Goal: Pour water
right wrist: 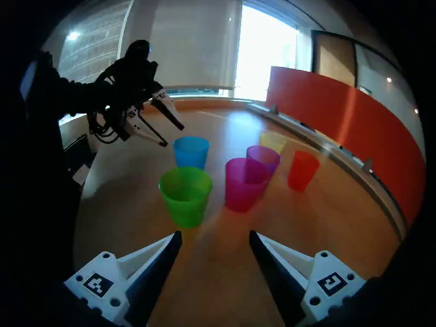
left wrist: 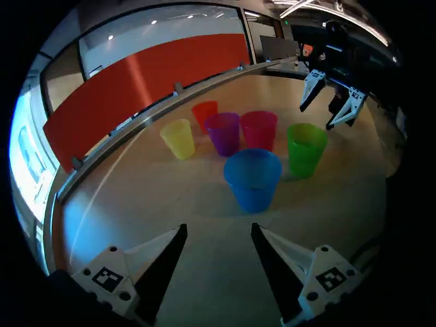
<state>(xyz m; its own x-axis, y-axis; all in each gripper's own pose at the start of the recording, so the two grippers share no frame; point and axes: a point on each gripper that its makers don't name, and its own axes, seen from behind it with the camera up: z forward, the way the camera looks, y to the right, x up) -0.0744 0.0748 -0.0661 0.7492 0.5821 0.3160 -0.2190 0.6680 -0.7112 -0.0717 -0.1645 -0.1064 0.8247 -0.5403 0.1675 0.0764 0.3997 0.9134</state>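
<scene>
**Grippers**
- Left gripper (left wrist: 218, 228): the fingers stand wide apart and the gap between them is empty. It grips nothing. It hangs above the table (left wrist: 163, 191), aimed at the cup group.
- Right gripper (right wrist: 214, 234): the fingers are likewise spread, with nothing between them. It also faces the cups, from the opposite side.
- In the right gripper view, the left gripper appears farther off, raised above the table beyond the blue cup. A hand (right wrist: 122, 73) holds it and shows as a dark silhouette.

**Cups**
- Six plastic cups stand upright on the table in a loose cluster, between the two grippers.
- Blue cup (left wrist: 252, 180): nearest the left gripper, directly ahead of its gap.
- Green cup (left wrist: 305, 148): just beside the blue cup and nearest the right gripper.
- Pink cup (left wrist: 259, 129) and purple cup (left wrist: 223, 133): side by side behind the blue cup.
- Yellow cup (left wrist: 178, 139): beside the purple cup, slightly apart.
- Orange cup (left wrist: 205, 113): behind the purple cup, closest to the red panel (left wrist: 147, 82) that runs along the table edge.

**Water**
- The cup interiors are dim. A faint level line in the blue cup may be liquid, but it cannot be confirmed.
</scene>
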